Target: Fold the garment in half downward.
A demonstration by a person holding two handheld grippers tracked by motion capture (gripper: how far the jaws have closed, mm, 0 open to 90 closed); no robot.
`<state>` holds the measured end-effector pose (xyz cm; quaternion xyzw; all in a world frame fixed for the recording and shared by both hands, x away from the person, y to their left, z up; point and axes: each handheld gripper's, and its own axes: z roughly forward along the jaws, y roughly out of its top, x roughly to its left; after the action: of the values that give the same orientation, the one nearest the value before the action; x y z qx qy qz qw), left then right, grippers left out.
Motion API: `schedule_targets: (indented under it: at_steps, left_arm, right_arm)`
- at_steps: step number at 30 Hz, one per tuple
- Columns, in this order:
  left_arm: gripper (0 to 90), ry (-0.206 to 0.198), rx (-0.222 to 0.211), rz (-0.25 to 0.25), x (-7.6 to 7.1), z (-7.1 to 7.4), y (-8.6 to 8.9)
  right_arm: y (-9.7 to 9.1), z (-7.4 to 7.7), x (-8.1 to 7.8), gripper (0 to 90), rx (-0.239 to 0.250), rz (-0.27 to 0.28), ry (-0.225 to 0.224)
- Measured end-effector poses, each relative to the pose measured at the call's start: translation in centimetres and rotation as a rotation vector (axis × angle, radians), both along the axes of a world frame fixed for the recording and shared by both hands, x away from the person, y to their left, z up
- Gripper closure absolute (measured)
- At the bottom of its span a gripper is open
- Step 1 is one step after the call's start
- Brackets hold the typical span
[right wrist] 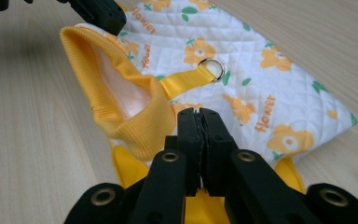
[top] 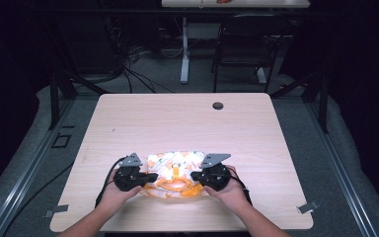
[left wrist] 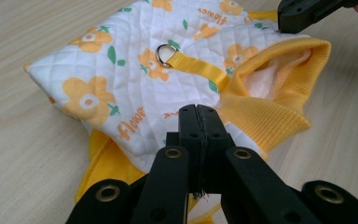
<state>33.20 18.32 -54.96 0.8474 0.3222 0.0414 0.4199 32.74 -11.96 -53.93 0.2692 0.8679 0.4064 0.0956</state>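
A small quilted white garment [top: 175, 170] [left wrist: 121, 79] [right wrist: 261, 84] with orange flowers lies flat near the table's front edge. It has a yellow ribbed collar [left wrist: 270, 93] [right wrist: 121, 93] that stands open, and a yellow strap with a metal D-ring [left wrist: 167, 53] [right wrist: 213, 69]. My left gripper [top: 153, 176] [left wrist: 198, 109] is shut, its tip at the garment's left side by the collar. My right gripper [top: 193, 175] [right wrist: 199, 112] is shut at the right side of the collar. I see no fabric between either pair of jaws. Each gripper's tip touches the collar edge in the other's view.
The light wooden table [top: 177, 118] stretches away behind the garment, with a round cable hole [top: 218, 105] near its far edge. Metal clips [top: 307, 208] sit at the front corners. A dark chair [top: 249, 44] and cables stand on the floor beyond.
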Motion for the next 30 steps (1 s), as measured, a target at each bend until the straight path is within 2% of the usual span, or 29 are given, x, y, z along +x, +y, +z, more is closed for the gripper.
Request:
schedule_targets:
  at_steps: [7,17,23,30]
  left_arm:
    - [89.9,-0.002,-0.003,-0.005,-0.7,-0.6,0.3]
    - [89.6,-0.003,0.03,-0.002,-0.7,-2.0,0.6]
    - [89.6,0.009,0.02,0.002,-0.9,-2.4,0.6]
    - [89.8,0.003,0.019,0.003,-0.9,-2.6,0.6]
  right_arm:
    - [0.0,-0.9,-0.8,87.3,-0.011,0.015,0.018]
    - [-0.3,-2.4,-1.3,87.4,-0.024,0.009,0.042]
    - [-0.3,-3.1,-1.5,87.5,-0.037,0.009,0.055]
    - [-0.3,-3.7,-1.6,87.6,-0.018,-0.004,0.07]
